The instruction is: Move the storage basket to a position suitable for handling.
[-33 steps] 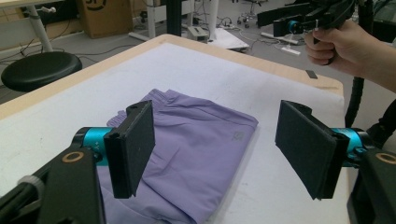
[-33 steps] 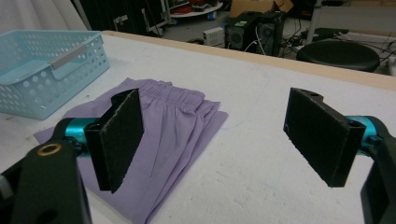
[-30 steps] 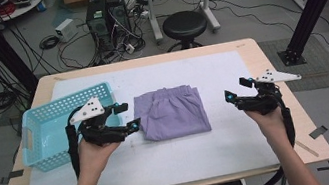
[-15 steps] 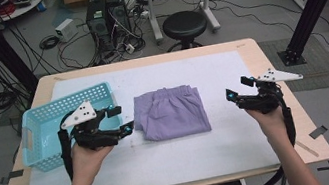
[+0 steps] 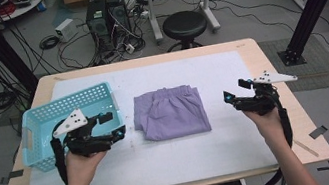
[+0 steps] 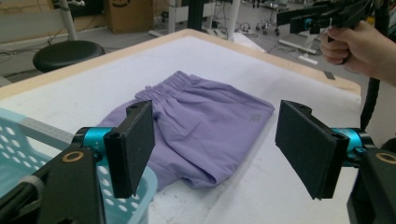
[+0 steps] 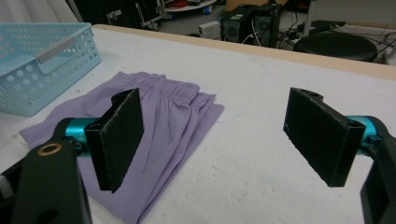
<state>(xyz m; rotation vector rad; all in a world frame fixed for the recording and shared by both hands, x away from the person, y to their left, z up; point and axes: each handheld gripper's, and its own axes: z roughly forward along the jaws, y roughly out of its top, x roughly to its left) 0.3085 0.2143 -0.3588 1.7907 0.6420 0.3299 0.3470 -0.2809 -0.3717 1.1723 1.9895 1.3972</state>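
Folded purple shorts (image 5: 172, 111) lie flat on the white mat at the table's middle. A light blue plastic basket (image 5: 31, 126) stands to their left. My left gripper (image 5: 113, 125) hovers open over the basket's right front corner, its jaws pointing toward the shorts (image 6: 205, 126), a short way from them. In its own view the left gripper (image 6: 217, 149) holds nothing. My right gripper (image 5: 234, 90) is open to the right of the shorts, apart from them. The shorts (image 7: 154, 126) and basket (image 7: 42, 60) lie beyond the empty right gripper (image 7: 217, 140).
A white mat (image 5: 229, 66) covers most of the wooden table (image 5: 276, 74). Beyond the far edge stand a black stool (image 5: 185, 24), computer cases (image 5: 107, 18) and floor cables. A black frame post (image 5: 314, 1) rises at the right.
My left gripper has drawn back to the left, away from the shorts and over the basket's corner. The right gripper has barely moved. Both stay open.
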